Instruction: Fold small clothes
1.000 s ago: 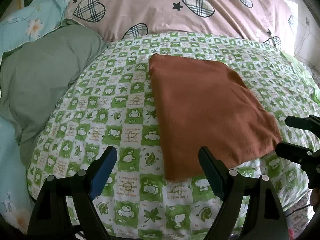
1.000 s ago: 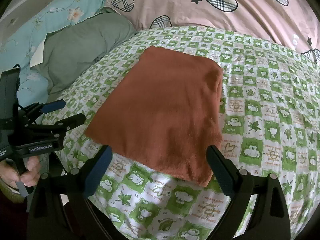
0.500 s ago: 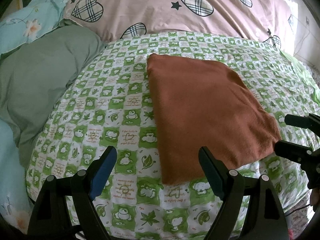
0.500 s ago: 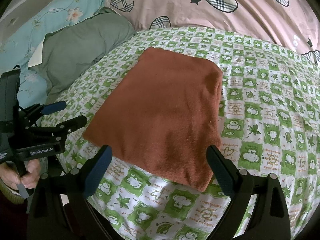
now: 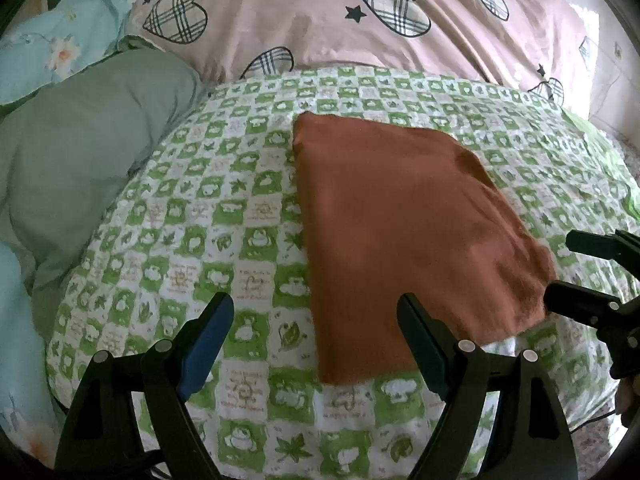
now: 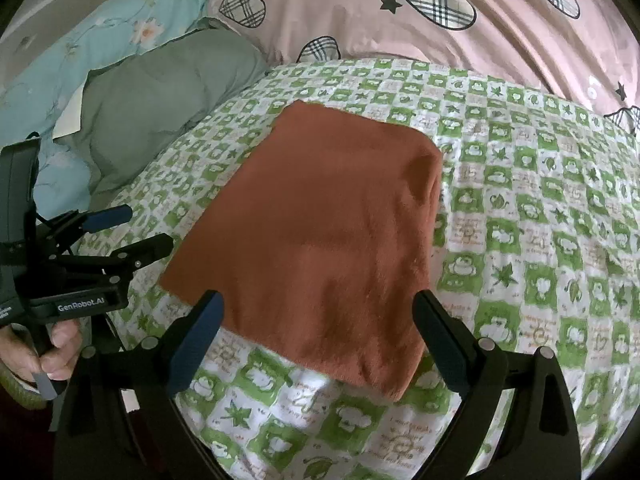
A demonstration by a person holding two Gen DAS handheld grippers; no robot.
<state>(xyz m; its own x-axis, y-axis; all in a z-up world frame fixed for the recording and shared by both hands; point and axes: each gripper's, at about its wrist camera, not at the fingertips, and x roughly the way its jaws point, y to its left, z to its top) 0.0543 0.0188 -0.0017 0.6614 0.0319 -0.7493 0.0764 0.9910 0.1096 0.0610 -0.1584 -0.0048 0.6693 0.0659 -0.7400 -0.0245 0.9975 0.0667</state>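
A rust-orange cloth, folded into a flat rectangle, lies on the green-and-white checked bed sheet. My left gripper hovers open just short of the cloth's near left corner, with nothing between its fingers. In the right wrist view the same cloth fills the middle. My right gripper stands open over its near edge and holds nothing. Each gripper shows in the other's view: the right gripper by the cloth's right corner, the left gripper by its left corner.
A grey-green pillow lies left of the sheet, with a pale blue floral cover behind it. A pink quilt with checked hearts rises at the back. A person's hand grips the left handle. The bed's edge runs just below the grippers.
Both views have drifted very slightly, so the cloth sits a touch nearer. The cloth itself has not moved, and both grippers stay open.
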